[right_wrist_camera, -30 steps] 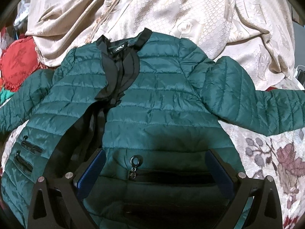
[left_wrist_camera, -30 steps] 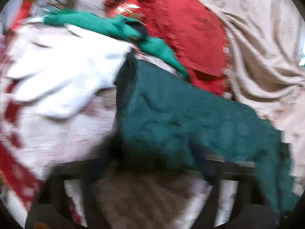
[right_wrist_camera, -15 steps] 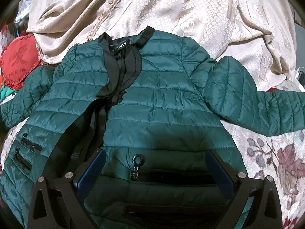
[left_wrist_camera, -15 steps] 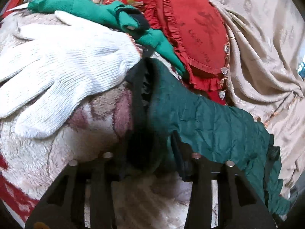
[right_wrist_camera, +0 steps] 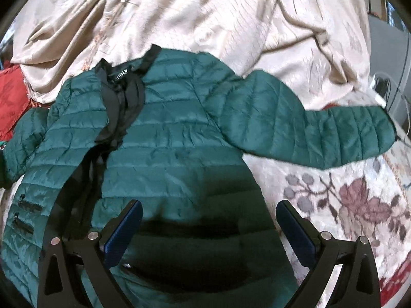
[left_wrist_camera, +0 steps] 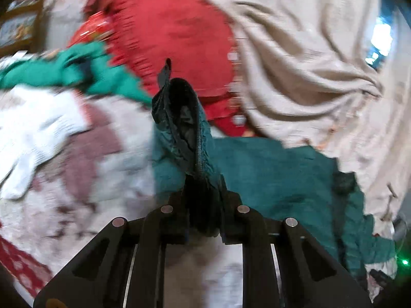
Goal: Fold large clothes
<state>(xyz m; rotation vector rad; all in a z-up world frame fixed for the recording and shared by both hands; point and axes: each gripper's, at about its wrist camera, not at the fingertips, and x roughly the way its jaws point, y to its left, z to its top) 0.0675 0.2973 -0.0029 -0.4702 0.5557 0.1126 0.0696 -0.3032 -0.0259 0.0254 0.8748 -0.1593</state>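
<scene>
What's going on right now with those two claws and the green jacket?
Left gripper shut on sleeve cuff, lifted. Right gripper open above green jacket. Nothing blocking.

A plush white blanket with dusty-rose flowers and grey leaves [right_wrist_camera: 354, 205] covers the soft surface below, and behind it a large crumpled beige satin cloth with a woven pattern [right_wrist_camera: 231, 18] rises like a backdrop. At the left, a round red cushion with a ruffled edge [left_wrist_camera: 174, 36] leans on the beige cloth, with a bright green knitted fabric [left_wrist_camera: 77, 69] and a white knitted glove [left_wrist_camera: 33, 133] lying near it on the blanket. At the far right edge a pale grey wall [right_wrist_camera: 385, 59] is visible, and a small bright blue-white patch of light [left_wrist_camera: 380, 38] shows in the left view.
</scene>
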